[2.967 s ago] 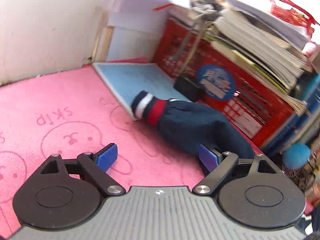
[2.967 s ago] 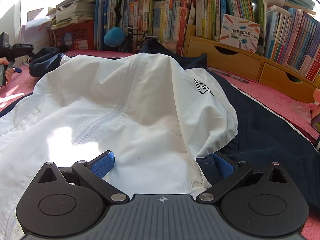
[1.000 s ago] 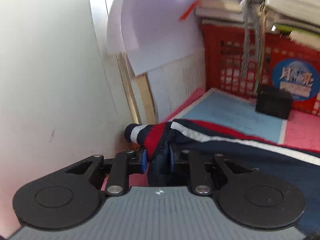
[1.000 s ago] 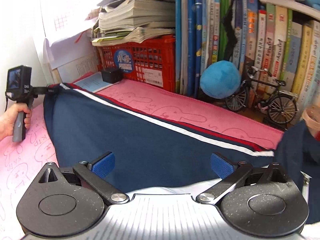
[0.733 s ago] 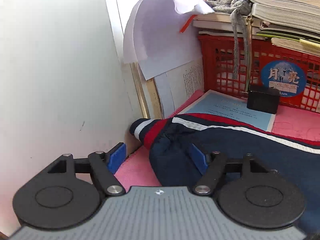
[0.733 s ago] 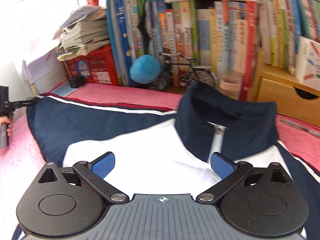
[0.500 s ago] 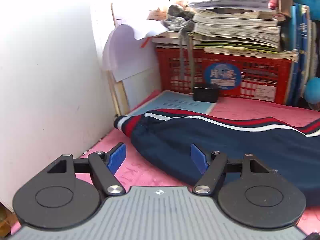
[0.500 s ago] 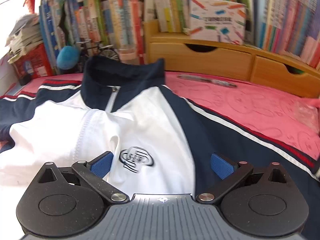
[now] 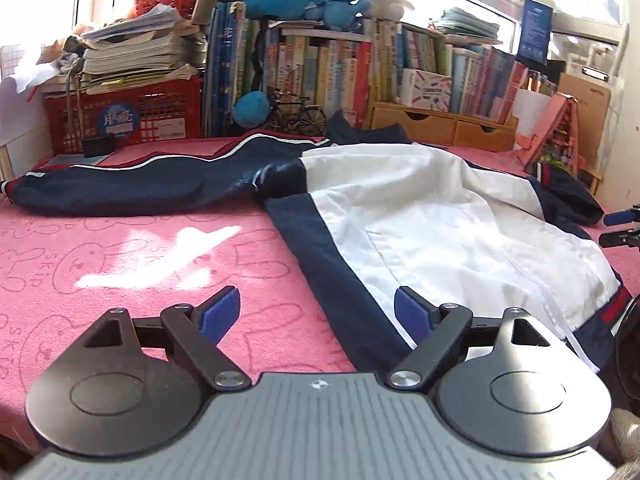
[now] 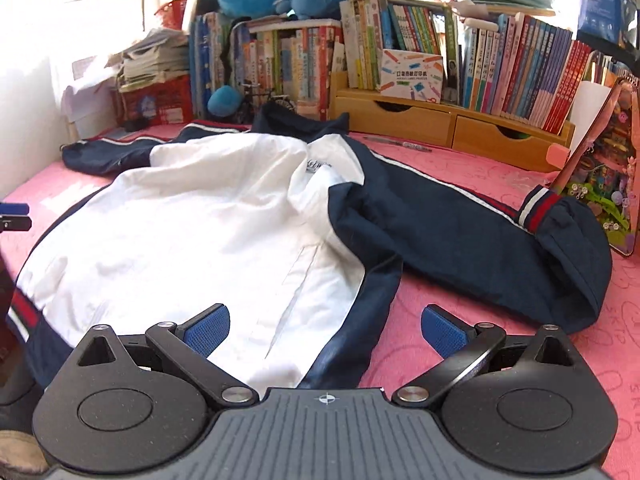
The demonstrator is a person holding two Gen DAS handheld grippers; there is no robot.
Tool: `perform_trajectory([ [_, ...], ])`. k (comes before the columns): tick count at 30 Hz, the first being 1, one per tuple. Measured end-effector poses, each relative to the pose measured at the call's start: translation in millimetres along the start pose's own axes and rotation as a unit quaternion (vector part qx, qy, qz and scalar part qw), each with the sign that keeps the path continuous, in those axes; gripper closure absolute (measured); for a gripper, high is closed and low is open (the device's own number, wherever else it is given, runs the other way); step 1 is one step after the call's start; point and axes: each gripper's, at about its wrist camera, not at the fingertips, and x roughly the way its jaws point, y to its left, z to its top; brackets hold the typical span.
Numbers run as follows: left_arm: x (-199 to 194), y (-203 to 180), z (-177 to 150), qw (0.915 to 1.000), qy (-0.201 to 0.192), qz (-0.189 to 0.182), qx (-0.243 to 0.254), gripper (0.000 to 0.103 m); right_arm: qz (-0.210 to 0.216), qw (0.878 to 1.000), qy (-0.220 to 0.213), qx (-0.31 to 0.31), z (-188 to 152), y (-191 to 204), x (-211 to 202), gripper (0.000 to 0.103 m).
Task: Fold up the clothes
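A white and navy jacket (image 9: 440, 224) lies spread face up on the pink mat (image 9: 120, 264). Its left sleeve (image 9: 132, 188) stretches straight out to the left, ending in a striped cuff. In the right wrist view the jacket (image 10: 208, 232) fills the middle, and its right sleeve (image 10: 472, 224) lies bent toward the right with a red, white and navy cuff (image 10: 536, 208). My left gripper (image 9: 316, 312) is open and empty above the jacket's lower left hem. My right gripper (image 10: 324, 328) is open and empty above the lower right hem.
Bookshelves (image 9: 360, 68) and wooden drawers (image 10: 440, 120) line the back. A red crate (image 9: 128, 116) with stacked papers stands at the back left. A blue plush ball (image 9: 250, 108) and a toy bicycle (image 9: 296, 114) sit by the books. A colourful box (image 10: 604, 184) stands at the right.
My left gripper let go of the left cuff and drew back to the near edge. My right gripper swung across the collar and chest, then pulled back to the hem. The left sleeve now lies straight.
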Motion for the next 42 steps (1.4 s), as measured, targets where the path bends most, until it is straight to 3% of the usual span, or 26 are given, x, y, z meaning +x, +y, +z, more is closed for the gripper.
perform_trajectory([
  [5, -29, -51, -33, 0.995, 0.008, -0.056, 0.083, 0.009, -0.026, 0.994, 0.002, -0.104, -60, 51, -38, 0.0],
  [8, -30, -72, -55, 0.9907, 0.017, -0.065, 0.118, 0.005, -0.035, 0.988, 0.013, -0.152, -89, 73, -41, 0.0],
  [10, -22, -87, -67, 0.99, 0.018, -0.036, 0.135, 0.004, -0.055, 0.986, 0.01, -0.158, -98, 82, -37, 0.001],
  [15, -8, -96, -70, 0.9937, -0.017, 0.037, 0.104, 0.004, -0.037, 0.997, -0.059, -0.04, -80, 62, -39, 0.008],
  [19, 8, -95, -68, 0.9873, -0.04, 0.121, 0.096, 0.002, -0.098, 0.992, -0.082, -0.012, -62, 51, -21, 0.01],
  [23, 8, -101, -61, 0.9838, -0.071, 0.139, 0.088, 0.003, -0.094, 0.991, -0.091, 0.016, -44, 46, -6, 0.012],
  [25, 3, -111, -62, 0.9816, -0.081, 0.117, 0.127, 0.003, -0.086, 0.991, -0.1, 0.03, -32, 44, -5, 0.012],
  [26, -2, -115, -63, 0.9812, -0.087, 0.09, 0.147, 0.003, -0.082, 0.991, -0.104, 0.037, -27, 42, -5, 0.012],
  [28, -14, -126, -69, 0.9796, -0.094, -0.002, 0.177, 0.003, -0.073, 0.99, -0.112, 0.051, -15, 39, -5, 0.012],
  [30, -14, -139, -75, 0.9729, -0.086, -0.028, 0.213, 0.002, -0.065, 0.988, -0.124, 0.063, 0, 35, -8, 0.012],
  [33, 5, -155, -81, 0.9633, -0.086, 0.059, 0.247, 0.002, -0.06, 0.985, -0.142, 0.072, 18, 30, -11, 0.01],
  [36, 16, -137, -66, 0.9754, -0.082, 0.108, 0.174, 0.003, -0.066, 0.984, -0.147, 0.071, 23, 26, -14, 0.009],
  [38, 16, -118, -55, 0.9788, -0.084, 0.144, 0.119, 0.002, -0.078, 0.984, -0.145, 0.065, 20, 24, -15, 0.008],
  [40, 16, -102, -49, 0.9711, -0.086, 0.2, 0.099, 0.002, -0.103, 0.984, -0.136, 0.05, 10, 26, -14, 0.006],
  [41, 15, -96, -48, 0.9627, -0.088, 0.233, 0.106, 0.002, -0.125, 0.983, -0.128, 0.032, 3, 30, -12, 0.005],
  [42, 13, -90, -47, 0.9549, -0.091, 0.259, 0.114, 0.002, -0.169, 0.979, -0.112, -0.012, -8, 39, -7, 0.003],
])
